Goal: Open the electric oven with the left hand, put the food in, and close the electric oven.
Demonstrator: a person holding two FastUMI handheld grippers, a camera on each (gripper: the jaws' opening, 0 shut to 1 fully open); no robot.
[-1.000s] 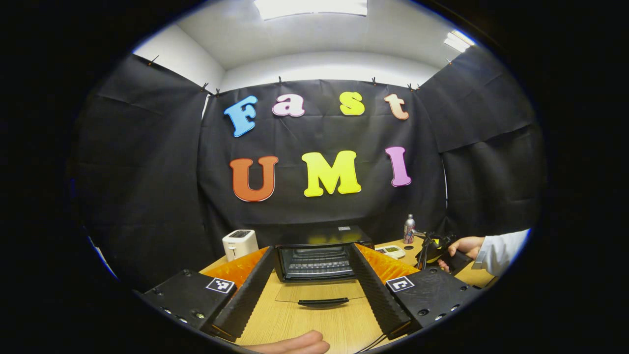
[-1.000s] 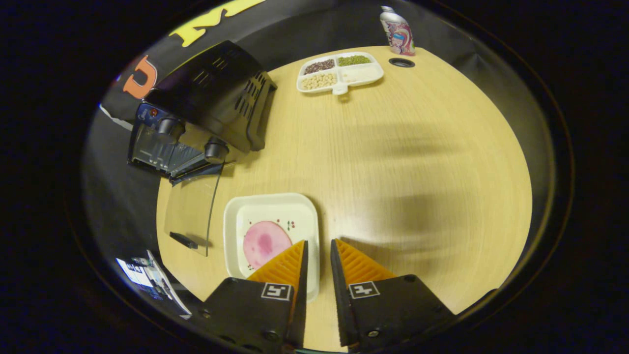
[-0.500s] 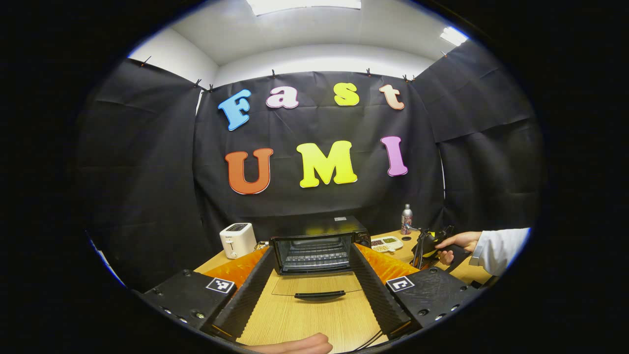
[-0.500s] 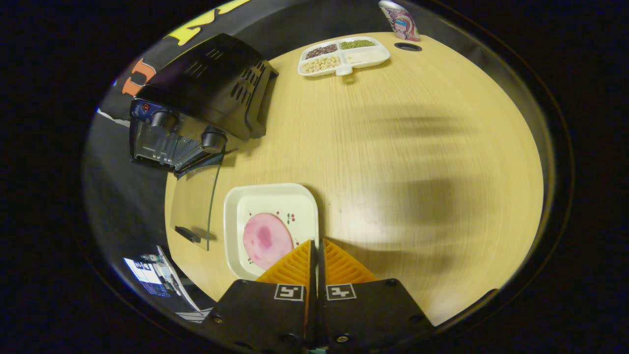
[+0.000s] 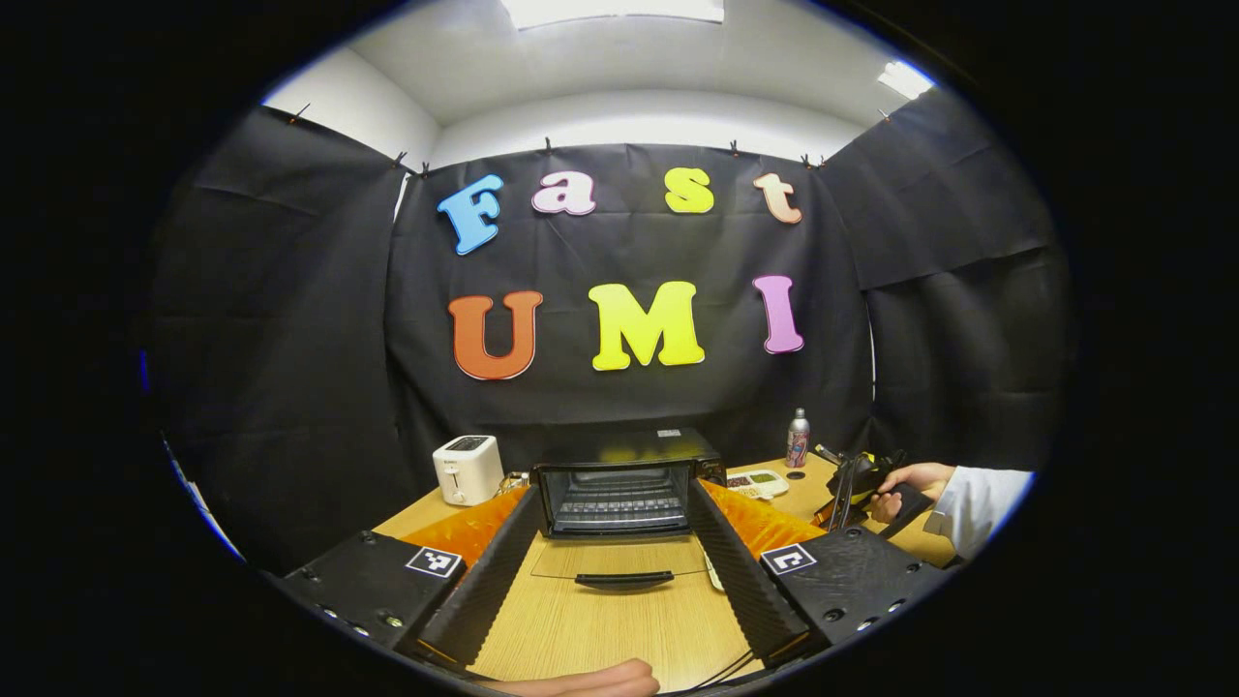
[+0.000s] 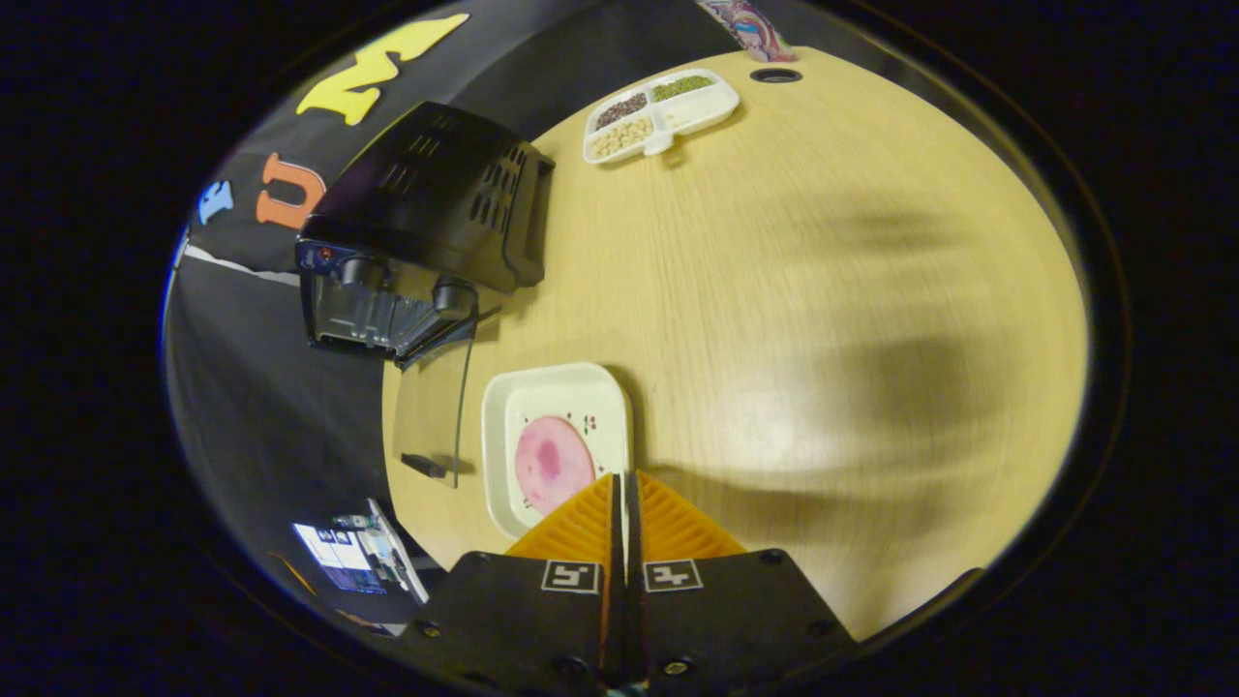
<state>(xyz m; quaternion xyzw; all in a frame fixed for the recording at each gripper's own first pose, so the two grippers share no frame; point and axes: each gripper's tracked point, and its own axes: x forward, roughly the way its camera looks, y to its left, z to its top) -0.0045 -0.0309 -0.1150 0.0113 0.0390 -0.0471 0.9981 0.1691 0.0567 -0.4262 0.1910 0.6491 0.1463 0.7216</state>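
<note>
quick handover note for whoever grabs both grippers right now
Left gripper: open, holding nothing, facing the black electric oven.
Right gripper: shut on the rim of the white square plate with the pink round slice of food.
Oven's glass door lies folded down on the wooden table.
Done: oven opened, plate gripped.
Left: put plate in, close door.

A black metal electric oven [image 5: 627,476] with a clear glass door [image 5: 619,559] and black handle [image 5: 623,580] is seen on the pale wood-grain surface [image 6: 794,290]. A round pink slice of food [image 6: 552,463] with a darker centre is shown on a square white plate [image 6: 503,426] with small red-and-green specks. A white toaster [image 5: 468,469] is seen.
</note>
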